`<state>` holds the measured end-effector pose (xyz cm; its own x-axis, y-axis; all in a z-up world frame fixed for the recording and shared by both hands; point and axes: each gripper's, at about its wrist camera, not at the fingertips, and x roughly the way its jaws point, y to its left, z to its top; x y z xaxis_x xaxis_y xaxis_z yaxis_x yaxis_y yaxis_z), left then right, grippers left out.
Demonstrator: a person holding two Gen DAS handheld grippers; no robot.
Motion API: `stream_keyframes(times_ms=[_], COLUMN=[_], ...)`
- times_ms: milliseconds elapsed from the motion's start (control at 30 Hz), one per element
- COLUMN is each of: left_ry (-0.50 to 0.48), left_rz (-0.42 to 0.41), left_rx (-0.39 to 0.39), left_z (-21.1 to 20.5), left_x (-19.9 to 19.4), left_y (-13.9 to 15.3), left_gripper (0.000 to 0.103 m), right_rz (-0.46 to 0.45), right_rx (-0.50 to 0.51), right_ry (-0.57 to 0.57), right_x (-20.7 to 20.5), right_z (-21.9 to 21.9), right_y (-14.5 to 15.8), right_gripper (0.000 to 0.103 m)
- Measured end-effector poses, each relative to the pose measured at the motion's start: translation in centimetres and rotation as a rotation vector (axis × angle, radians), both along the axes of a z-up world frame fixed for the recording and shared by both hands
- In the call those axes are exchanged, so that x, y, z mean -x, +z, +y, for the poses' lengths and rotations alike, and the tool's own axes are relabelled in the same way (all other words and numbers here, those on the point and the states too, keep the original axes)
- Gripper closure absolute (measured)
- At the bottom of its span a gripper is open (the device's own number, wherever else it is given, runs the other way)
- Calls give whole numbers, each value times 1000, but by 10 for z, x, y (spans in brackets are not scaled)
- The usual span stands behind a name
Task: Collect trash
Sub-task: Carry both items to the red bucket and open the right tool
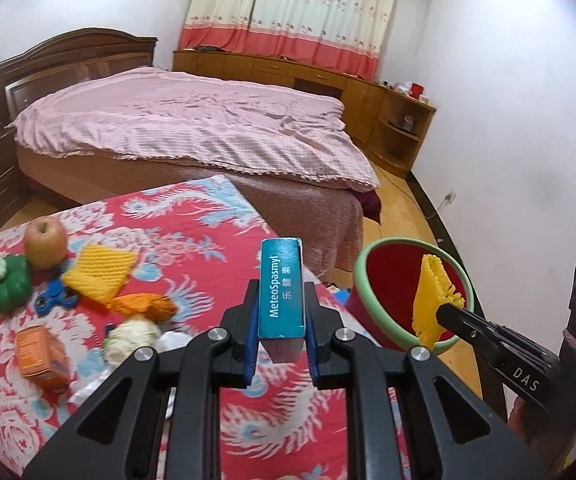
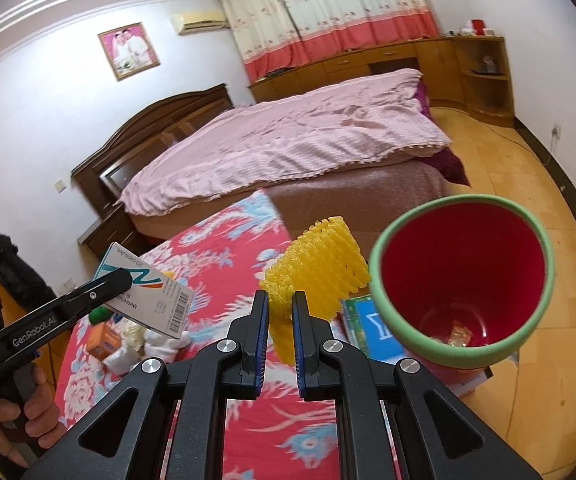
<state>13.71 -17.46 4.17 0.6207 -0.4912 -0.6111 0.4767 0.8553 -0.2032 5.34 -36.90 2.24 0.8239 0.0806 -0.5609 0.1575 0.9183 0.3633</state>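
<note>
Pinching items: left gripper (image 1: pixel 281 322) clamps a light, stiff medicine box (image 1: pixel 281 292) at its sides; right gripper (image 2: pixel 280 314) squeezes soft, crushable foam netting (image 2: pixel 318 268).

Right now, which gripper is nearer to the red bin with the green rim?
Right. The right gripper, holding yellow foam net, is just beside the bin. The left gripper, holding the teal box, is farther away, above the table.

both grippers (image 1: pixel 280 336) (image 2: pixel 279 334) clamped, apparently tilted downward, side by side.
</note>
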Motion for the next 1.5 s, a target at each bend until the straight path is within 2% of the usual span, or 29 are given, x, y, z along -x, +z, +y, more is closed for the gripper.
stream_keyframes(times_ms=[567,833,1167,1500], left_ry=[-146,-194,-249,-270], left_rz=[33,64,80,95], left_rx=[-45,-66,-85,-98], left_z=[-91,-126,-160,-179], left_x=[-10,-19,-26,-27], left_y=[-20,-36,-51,-60], left_gripper=[84,84,84,84], right_rz=[66,108,126,124], right_rx=[-70,-91,-83,-93], right_ry=[-174,-227,-277,-305], right_x=[16,14,15,18], right_z=[-78,-106,-126,-136], right_y=[-36,-55,-63,-67], right_gripper=[92,91,89,78])
